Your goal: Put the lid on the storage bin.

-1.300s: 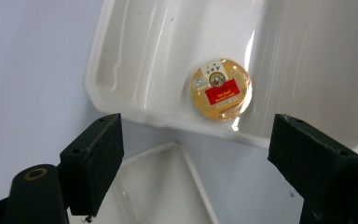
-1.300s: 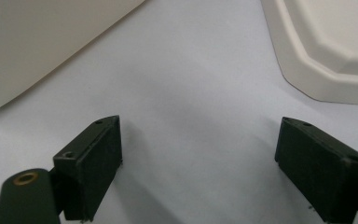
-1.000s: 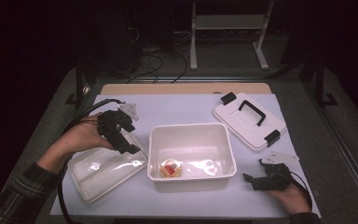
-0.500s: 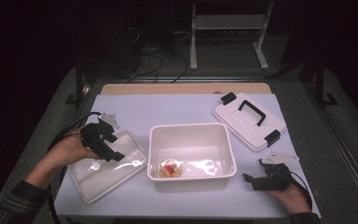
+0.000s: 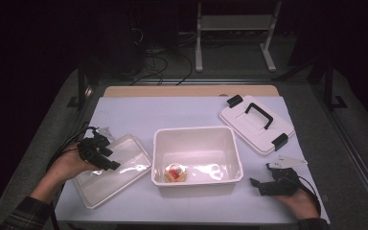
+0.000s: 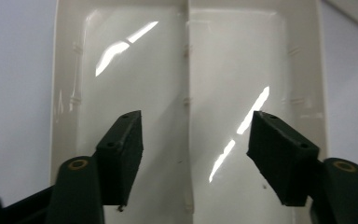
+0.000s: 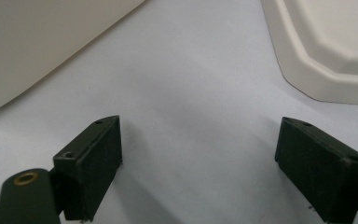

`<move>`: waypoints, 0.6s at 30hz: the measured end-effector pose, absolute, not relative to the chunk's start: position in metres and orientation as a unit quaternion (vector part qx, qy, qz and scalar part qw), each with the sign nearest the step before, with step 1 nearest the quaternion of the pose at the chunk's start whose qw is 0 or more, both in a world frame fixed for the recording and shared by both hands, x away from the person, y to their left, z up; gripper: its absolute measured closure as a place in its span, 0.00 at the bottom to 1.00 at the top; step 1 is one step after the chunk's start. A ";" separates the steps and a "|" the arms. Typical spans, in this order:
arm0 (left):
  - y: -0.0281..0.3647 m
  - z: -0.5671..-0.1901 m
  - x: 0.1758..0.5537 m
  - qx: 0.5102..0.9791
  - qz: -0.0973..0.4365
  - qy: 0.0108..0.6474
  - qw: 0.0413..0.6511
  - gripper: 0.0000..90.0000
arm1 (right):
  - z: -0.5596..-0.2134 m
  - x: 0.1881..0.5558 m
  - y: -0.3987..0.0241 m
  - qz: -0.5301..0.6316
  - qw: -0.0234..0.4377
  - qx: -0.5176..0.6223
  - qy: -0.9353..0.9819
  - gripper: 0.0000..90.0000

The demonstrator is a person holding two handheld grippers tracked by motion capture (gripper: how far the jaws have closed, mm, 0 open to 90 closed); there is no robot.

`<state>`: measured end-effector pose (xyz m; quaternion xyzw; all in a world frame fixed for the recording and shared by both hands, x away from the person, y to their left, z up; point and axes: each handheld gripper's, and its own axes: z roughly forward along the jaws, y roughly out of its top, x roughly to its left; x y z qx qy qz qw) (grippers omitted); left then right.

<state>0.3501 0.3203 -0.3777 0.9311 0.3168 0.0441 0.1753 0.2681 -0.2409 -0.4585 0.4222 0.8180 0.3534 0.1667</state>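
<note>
My left tool, jaws just narrowing, nothing between, over tray; right tool open at 4 o'clock on surface.

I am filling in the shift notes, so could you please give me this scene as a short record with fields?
left tool: over the shallow tray, jaws just been closing, straddling its centre rib without pressing on it
right tool: open, low over the white mat, nothing between the jaws
deep bin: mid-table, holds one small red and yellow item
lid: black handle, lying right of the bin
</note>
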 end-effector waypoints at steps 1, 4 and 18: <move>0.321 -0.379 0.350 0.931 0.045 0.318 0.173 0.43 | -0.459 0.268 -0.241 0.354 0.167 0.422 0.818 0.16; 0.325 -0.386 0.349 0.928 0.048 0.325 0.173 0.48 | -0.459 0.268 -0.241 0.353 0.167 0.422 0.818 0.16; 0.326 -0.407 0.346 0.929 0.045 0.328 0.163 0.79 | -0.459 0.268 -0.241 0.353 0.167 0.422 0.818 0.16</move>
